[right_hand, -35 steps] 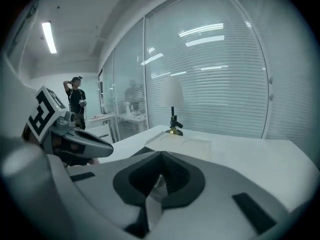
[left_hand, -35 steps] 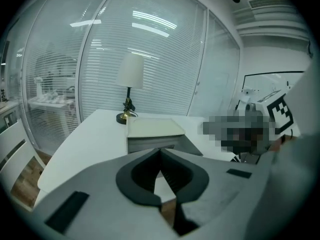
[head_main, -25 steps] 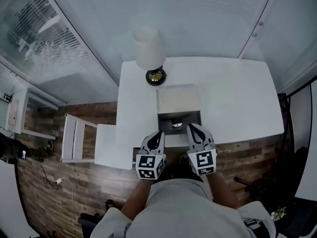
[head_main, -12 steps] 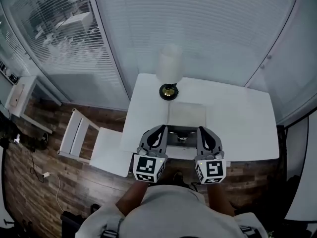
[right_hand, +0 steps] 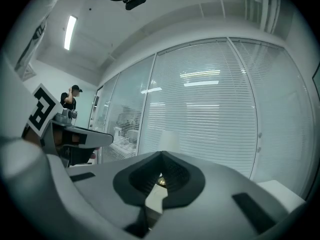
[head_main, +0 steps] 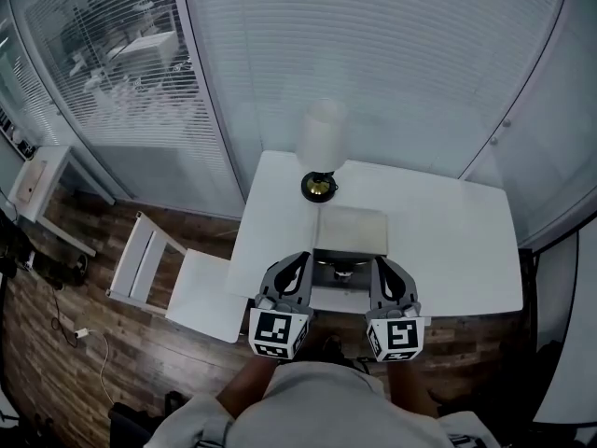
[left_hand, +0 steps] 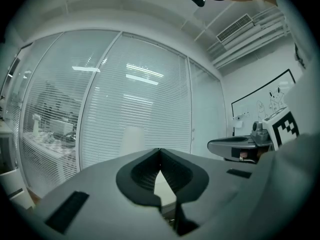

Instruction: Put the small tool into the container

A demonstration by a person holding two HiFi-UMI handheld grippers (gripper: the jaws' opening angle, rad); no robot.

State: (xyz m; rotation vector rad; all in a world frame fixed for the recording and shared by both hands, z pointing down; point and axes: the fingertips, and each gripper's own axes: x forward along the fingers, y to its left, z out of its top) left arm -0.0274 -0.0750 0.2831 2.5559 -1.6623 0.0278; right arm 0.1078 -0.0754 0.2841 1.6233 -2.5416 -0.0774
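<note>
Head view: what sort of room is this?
Likely an office or meeting room: glass partition walls with slatted blinds, a white table carrying a table lamp, and a whiteboard on the wall in the left gripper view.

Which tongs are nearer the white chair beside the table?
Left. In the head view the left tongs are just right of the white chair; the right tongs are further right, beyond the left ones.

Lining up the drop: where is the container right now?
Head view: the dark open container sits at the near edge of the white table, between the left gripper and right gripper, in front of the lamp.
</note>
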